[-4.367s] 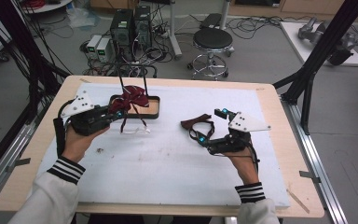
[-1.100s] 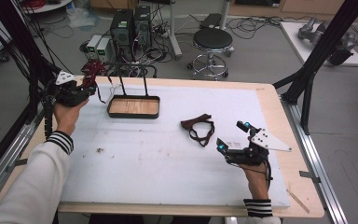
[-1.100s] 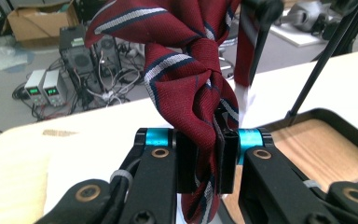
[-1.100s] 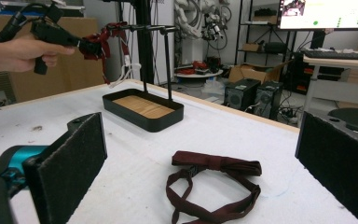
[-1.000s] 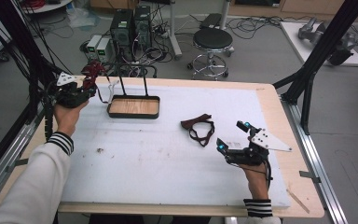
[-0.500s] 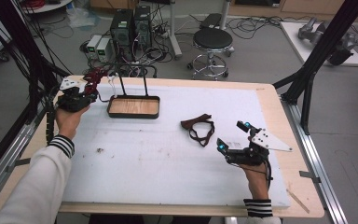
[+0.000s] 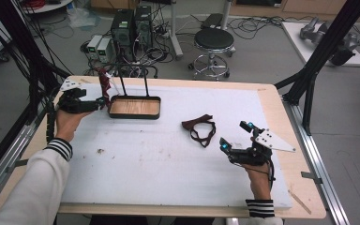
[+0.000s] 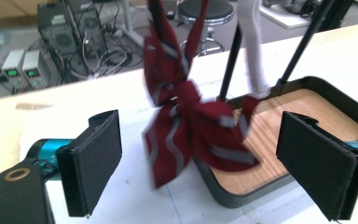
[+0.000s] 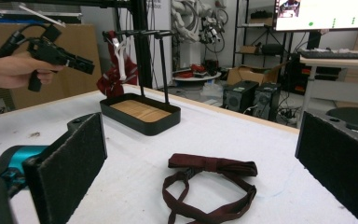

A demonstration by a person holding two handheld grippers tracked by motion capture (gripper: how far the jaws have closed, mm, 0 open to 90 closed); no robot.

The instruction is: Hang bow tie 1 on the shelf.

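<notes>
Now striped bow tie (image 8: 186, 126) hanging free, between parted left gripper (image 8: 214, 168) fingers (image 8: 95, 161)

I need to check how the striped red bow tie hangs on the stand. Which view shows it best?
The left gripper view: the striped bow tie hangs close up between the open tongs. The high view shows it small at the stand's end; the right gripper view shows it far off.

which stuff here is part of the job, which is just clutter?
In the job:
- striped red bow tie hanging on the stand
- black stand with wooden tray
- dark bow tie lying on the mat
- left gripper, jaws just opened
- right gripper, open

Lying about:
- stool
- computer towers
- floor cables
</notes>
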